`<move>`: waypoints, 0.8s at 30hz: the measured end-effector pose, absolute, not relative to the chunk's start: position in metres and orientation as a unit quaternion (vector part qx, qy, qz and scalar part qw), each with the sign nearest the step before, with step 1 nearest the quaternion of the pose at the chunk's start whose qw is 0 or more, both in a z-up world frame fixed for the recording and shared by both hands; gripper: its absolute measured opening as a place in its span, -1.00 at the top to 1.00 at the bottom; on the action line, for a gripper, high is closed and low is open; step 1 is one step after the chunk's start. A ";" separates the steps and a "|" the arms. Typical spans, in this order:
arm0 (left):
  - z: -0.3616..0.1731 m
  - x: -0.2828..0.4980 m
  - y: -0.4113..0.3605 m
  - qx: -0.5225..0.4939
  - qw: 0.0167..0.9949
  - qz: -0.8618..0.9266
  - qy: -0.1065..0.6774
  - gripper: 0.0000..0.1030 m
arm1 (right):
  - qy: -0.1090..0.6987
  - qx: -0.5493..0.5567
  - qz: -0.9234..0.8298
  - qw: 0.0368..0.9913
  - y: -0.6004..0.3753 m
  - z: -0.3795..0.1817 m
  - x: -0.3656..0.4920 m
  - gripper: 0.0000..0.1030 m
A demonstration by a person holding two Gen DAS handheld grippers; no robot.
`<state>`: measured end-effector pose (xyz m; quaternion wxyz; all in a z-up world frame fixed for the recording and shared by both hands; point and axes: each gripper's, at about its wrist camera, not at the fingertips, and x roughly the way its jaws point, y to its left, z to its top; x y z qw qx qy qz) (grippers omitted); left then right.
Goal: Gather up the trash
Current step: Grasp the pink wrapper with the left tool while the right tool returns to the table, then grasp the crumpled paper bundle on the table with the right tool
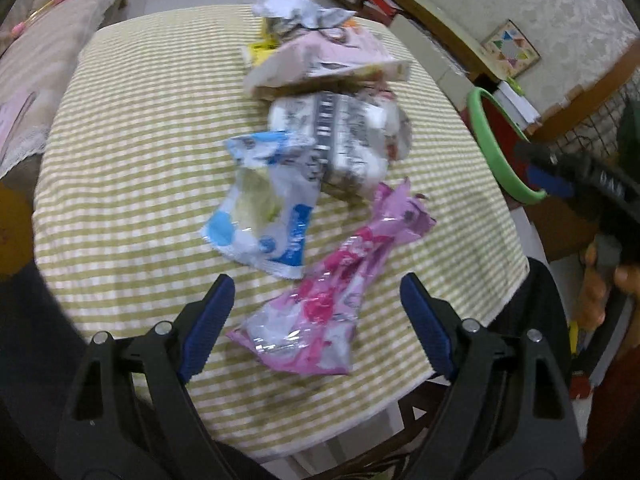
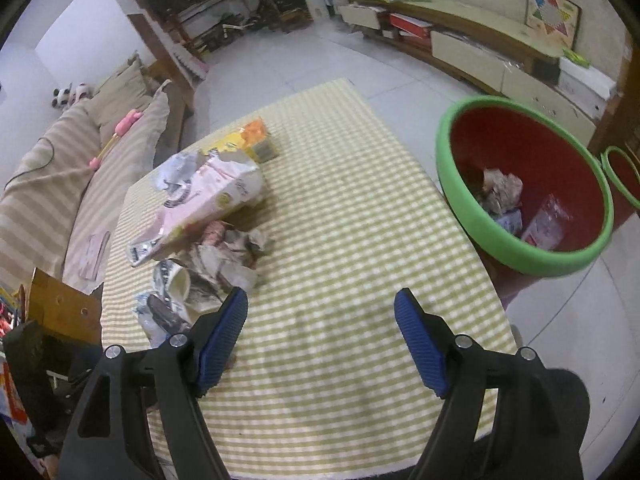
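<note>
Trash lies in a row on the green-checked tablecloth [image 1: 132, 152]. Nearest is a pink wrapper [image 1: 332, 300], then a blue-and-white wrapper [image 1: 264, 208], crumpled packaging [image 1: 340, 140] and a pale pink bag [image 1: 328, 64]. My left gripper [image 1: 318, 296] hovers open over the pink wrapper, whose near half lies between the fingers without touching the pads. My right gripper [image 2: 322, 304] is open above bare cloth [image 2: 340, 208], with the pile of crumpled paper [image 2: 228, 248] and the pink bag [image 2: 200, 200] to its left. A red bin with a green rim [image 2: 520, 256] stands to the right, holding several pieces of trash.
A striped sofa [image 2: 60, 168] runs along the table's left side. A low cabinet [image 2: 480, 52] lines the far wall. A second green-rimmed bin [image 2: 624, 176] sits behind the first. A cardboard box [image 2: 60, 308] is at the table's near left corner. The bin's rim [image 1: 492, 144] stands beside the table's right edge.
</note>
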<state>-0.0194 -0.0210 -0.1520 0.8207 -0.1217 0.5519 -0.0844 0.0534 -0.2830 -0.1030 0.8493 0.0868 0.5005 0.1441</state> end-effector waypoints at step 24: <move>-0.143 -0.008 -0.038 -0.092 0.841 -0.117 0.520 0.53 | 0.516 0.059 0.180 0.836 -0.242 -0.111 0.090 -0.44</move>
